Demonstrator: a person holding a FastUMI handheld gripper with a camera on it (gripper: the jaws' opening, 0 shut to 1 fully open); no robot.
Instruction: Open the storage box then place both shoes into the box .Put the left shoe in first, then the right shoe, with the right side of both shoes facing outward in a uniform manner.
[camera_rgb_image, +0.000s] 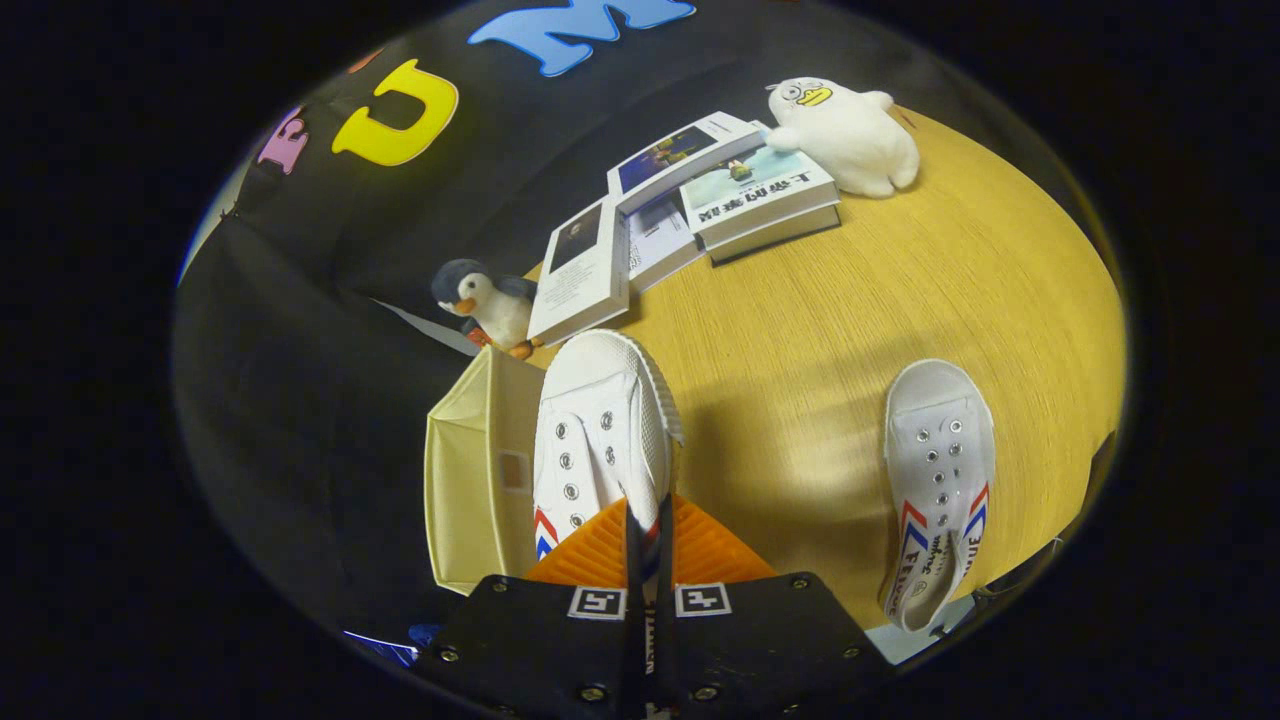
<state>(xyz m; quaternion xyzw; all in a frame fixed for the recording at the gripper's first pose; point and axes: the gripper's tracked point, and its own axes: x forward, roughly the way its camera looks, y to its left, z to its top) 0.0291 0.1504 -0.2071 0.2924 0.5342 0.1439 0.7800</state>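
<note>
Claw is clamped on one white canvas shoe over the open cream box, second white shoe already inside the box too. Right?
Not quite. In the gripper view the claw is clamped on one white canvas shoe over the open cream fabric storage box, but the second white canvas shoe lies on the yellow wooden table.

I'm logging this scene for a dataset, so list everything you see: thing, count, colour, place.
Held shoe: 1, white with red and blue stripes, gripped at its side wall, toe pointing ahead, over the box edge.
Second shoe: 1, white with the same stripes, lying on the table beside the gripper.
Storage box: 1, cream fabric, open, just beside the held shoe.
Books: several, white covers with pictures, beyond the shoes.
Penguin plush: 1, grey and white, beyond the box.
Duck plush: 1, white, next to the books.
Table: 1, yellow wood.
Gripper: 1, jaws closed on the held shoe.
</note>
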